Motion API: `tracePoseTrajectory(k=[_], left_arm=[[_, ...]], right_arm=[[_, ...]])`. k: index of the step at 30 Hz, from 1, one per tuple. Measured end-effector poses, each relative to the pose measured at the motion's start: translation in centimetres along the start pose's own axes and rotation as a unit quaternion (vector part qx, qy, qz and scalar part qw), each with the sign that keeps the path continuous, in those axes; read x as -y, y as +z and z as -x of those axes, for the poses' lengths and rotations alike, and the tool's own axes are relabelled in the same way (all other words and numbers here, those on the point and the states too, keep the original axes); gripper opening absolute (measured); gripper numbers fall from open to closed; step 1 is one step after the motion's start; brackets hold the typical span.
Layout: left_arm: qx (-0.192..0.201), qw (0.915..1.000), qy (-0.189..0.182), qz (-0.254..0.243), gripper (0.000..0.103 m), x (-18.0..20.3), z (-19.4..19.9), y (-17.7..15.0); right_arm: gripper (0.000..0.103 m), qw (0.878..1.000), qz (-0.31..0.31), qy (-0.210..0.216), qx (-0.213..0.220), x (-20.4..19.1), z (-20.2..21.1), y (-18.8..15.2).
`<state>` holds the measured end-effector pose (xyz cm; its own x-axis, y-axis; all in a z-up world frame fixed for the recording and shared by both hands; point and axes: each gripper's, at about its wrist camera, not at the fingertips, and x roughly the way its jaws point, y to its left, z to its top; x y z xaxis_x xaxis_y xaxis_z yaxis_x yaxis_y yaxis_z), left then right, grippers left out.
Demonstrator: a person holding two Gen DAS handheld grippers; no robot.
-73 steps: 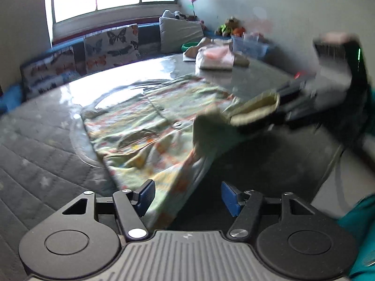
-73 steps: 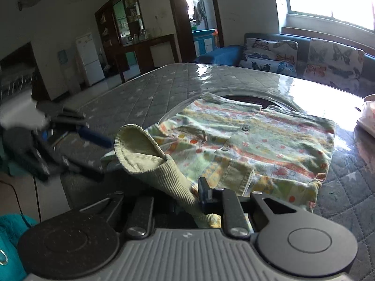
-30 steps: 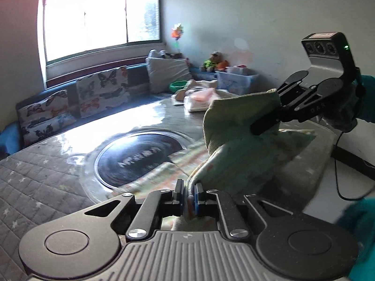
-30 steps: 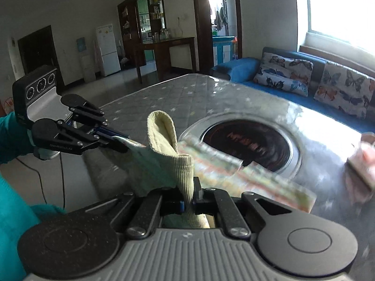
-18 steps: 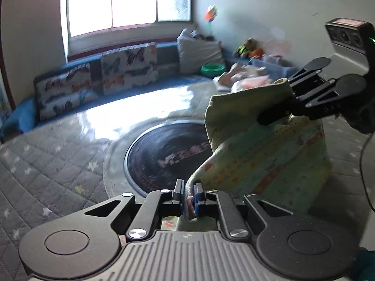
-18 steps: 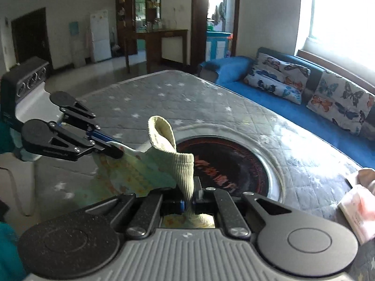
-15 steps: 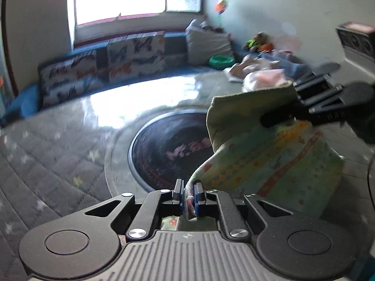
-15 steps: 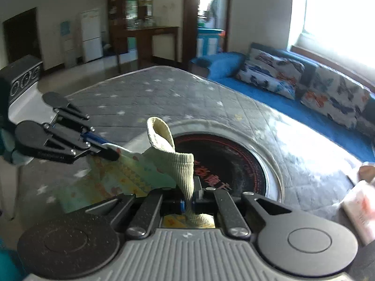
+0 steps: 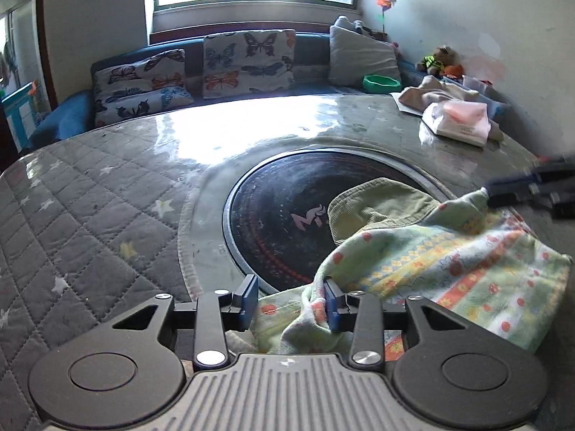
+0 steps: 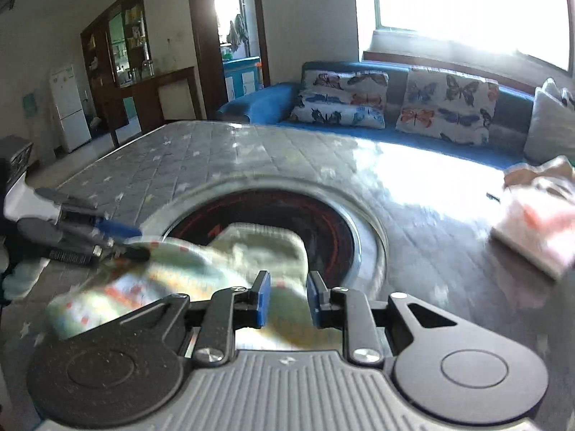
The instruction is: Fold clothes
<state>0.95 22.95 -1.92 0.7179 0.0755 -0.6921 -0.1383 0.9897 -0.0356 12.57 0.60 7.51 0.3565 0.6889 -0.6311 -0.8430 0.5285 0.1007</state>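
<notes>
Left wrist view, L to R: quilted grey counter (image 9: pixel 90 215) with star pattern is seen to the left of the left hand-held gripper (image 9: pixel 289 303). Straight ahead of it a round dark inset disc (image 9: pixel 280 215) is set into the counter top. The left hand-held gripper's jaws are opening, approx. part-way apart; a fold of the printed garment (image 9: pixel 449 265) is draped against the right pad, the left pad is clear of cloth, so nothing is pinched. The garment is spread ahead and to the right of it, partly over the disc's edge, w/ its green ribbed collar (image 9: pixel 377 201) lying on the disc. Further right, a far corner of the garment is met by the tips of the right hand-held gripper (image 9: pixel 510 194); blurred there. Beyond, at far right, a pile of pink and white clothes (image 9: pixel 456 122) is seen on the counter.

Right wrist view: the left hand-held gripper (image 10: pixel 118 240) is seen at far left by the cloth edge. The right hand-held gripper (image 10: pixel 287 301) is shown w/ jaws opening, a narrow gap; the garment (image 10: pixel 161 276) lies under and between the pads, prob. released, though motion blur makes contact hard to tell.
</notes>
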Motion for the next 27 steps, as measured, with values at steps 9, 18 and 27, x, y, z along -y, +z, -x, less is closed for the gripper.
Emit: tracePoseTrajectory(k=[9,18,27], left_arm=[[-0.005,0.9999,0.008,0.009,0.045,0.0,0.1,0.3],[-0.017,0.9992,0.015,0.032,0.058,-1.9,0.2,1.0],[-0.024,0.9975,0.050,0.045,0.059,-2.5,-0.1,0.9]], right_arm=[[0.017,0.998,-0.043,-0.037,-0.027,3.0,-0.1,-2.9],[0.017,1.000,-0.028,-0.011,-0.006,1.0,-0.8,-0.7],[0.017,0.999,-0.021,-0.016,-0.022,-0.4,-5.0,0.2]])
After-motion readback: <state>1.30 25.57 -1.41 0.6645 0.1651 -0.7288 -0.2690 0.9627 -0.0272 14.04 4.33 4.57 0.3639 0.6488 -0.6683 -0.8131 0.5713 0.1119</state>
